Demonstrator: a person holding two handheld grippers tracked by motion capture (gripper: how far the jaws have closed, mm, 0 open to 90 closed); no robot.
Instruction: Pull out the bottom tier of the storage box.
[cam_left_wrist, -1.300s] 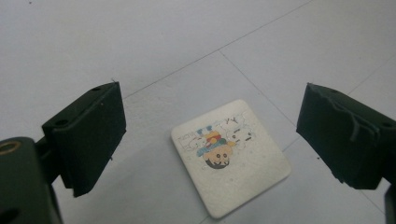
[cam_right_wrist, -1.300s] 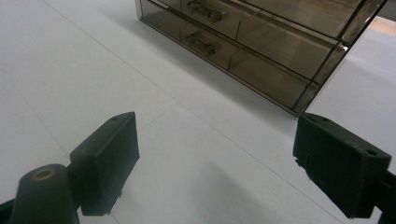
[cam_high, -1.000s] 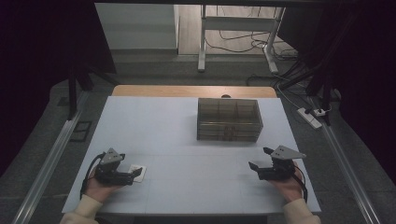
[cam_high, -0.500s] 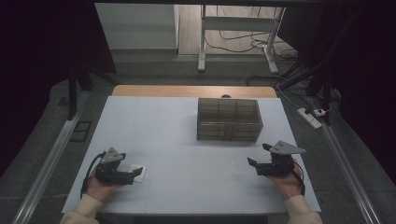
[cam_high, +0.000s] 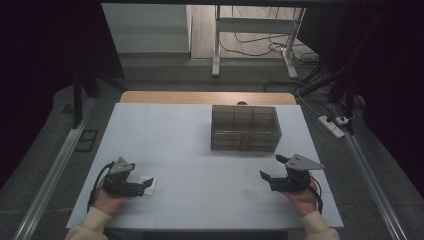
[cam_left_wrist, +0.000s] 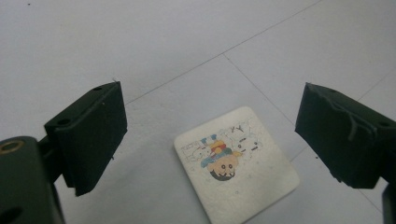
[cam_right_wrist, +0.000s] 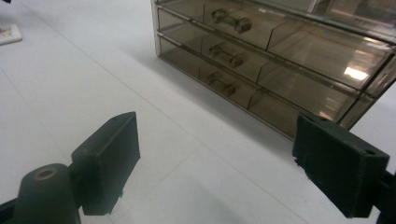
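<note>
A small white card (cam_left_wrist: 236, 168) with a cartoon picture lies flat on the white table (cam_high: 200, 150). My left gripper (cam_left_wrist: 212, 116) hovers over it, open, one jaw on each side of the card and neither touching it. From above, the left gripper (cam_high: 145, 184) sits near the front left with the card (cam_high: 148, 183) at its tips. At the front right, my right gripper (cam_high: 270, 166) is open and holds nothing. It points at a smoky clear drawer box (cam_right_wrist: 271, 51) with small handles, all drawers shut. In the right gripper view the right gripper (cam_right_wrist: 219, 154) stands short of the box.
The drawer box (cam_high: 245, 127) stands at the middle-right of the table, toward the back. A wooden strip (cam_high: 205, 97) runs along the far edge. Beyond it are metal table legs and cables on the floor (cam_high: 250, 50). A power strip (cam_high: 332, 125) lies to the right.
The right gripper has shifted slightly to the left, still open. The left gripper stays over the card.
</note>
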